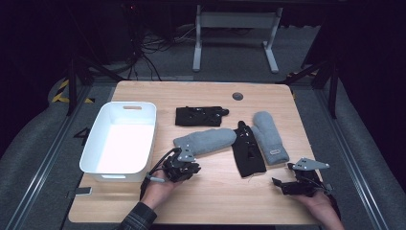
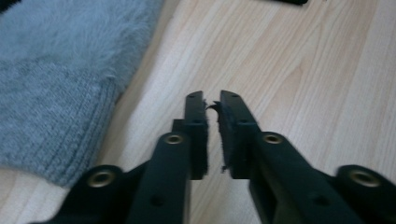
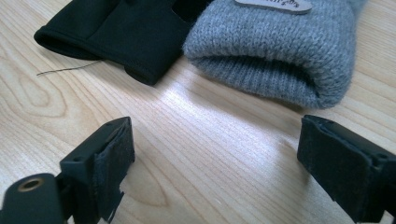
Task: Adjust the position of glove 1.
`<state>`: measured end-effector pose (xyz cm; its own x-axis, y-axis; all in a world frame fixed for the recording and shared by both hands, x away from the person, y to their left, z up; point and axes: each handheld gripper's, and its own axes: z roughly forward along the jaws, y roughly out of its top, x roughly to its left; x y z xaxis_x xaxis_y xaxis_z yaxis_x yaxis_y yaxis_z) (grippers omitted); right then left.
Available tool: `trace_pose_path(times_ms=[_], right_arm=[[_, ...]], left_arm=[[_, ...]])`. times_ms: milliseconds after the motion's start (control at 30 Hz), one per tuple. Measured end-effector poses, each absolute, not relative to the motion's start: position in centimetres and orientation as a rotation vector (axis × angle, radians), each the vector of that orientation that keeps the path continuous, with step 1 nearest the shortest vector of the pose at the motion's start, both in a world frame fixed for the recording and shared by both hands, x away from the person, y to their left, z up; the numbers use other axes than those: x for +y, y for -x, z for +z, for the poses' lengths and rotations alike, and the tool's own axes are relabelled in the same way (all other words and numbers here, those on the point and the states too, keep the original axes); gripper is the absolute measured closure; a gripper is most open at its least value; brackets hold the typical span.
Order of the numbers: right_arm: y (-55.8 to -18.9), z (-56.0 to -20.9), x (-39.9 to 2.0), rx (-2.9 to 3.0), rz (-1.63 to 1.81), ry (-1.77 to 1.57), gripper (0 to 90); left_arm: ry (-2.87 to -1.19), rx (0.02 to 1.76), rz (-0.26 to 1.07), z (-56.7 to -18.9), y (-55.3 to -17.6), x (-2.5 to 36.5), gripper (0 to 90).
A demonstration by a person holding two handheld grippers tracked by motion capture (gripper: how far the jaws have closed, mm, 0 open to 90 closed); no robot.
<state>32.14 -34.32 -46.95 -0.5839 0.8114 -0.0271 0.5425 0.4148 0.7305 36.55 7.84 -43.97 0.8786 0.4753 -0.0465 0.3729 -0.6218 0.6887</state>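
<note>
Bright tabletop, dark surroundings, soft close-up blur

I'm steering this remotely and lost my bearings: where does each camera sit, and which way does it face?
High view: above the person's side, looking forward and down on the table; both forearms, left gripper, right gripper.
Left gripper view: on the left gripper, along its shut fingers; left grey mitten beside them.
Right gripper view: along its open fingers, at the black glove and right grey mitten.
All share the table.

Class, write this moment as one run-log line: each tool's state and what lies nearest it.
left tool: shut, empty, beside grey mitten | right tool: open, facing second grey mitten and black glove | bin: empty
</note>
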Motion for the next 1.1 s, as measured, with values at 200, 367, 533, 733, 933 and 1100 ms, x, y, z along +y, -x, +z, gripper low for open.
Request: trace_pose_path(times_ms=[200,367,533,733,933,1100], right_arm=[[-32.1,-47.0,-34.3,2.298,0.979,-1.160,11.6],[-32.1,-47.0,-34.3,2.298,0.979,-1.160,11.6],[-32.1,-47.0,-34.3,2.298,0.979,-1.160,11.5],[-32.1,-47.0,-34.3,2.298,0.979,-1.160,11.5],[-32.1,-47.0,-34.3,2.298,0.980,-1.159,11.5],[-32.1,-47.0,-34.3,2.298,0.980,-1.159,11.5]], left_arm=[[-2.311,0.624,0.211,-43.2,-37.5,7.1,89.8],[-2.307,0.640,0.227,-42.6,-38.7,6.5,89.8],[-2.310,0.656,0.249,-42.3,-39.9,6.1,89.8],[-2.306,0.676,0.272,-42.2,-41.4,5.8,89.9],[-2.289,0.716,0.287,-42.4,-42.8,5.7,89.9],[-2.281,0.750,0.315,-42.5,-44.3,5.6,89.8]])
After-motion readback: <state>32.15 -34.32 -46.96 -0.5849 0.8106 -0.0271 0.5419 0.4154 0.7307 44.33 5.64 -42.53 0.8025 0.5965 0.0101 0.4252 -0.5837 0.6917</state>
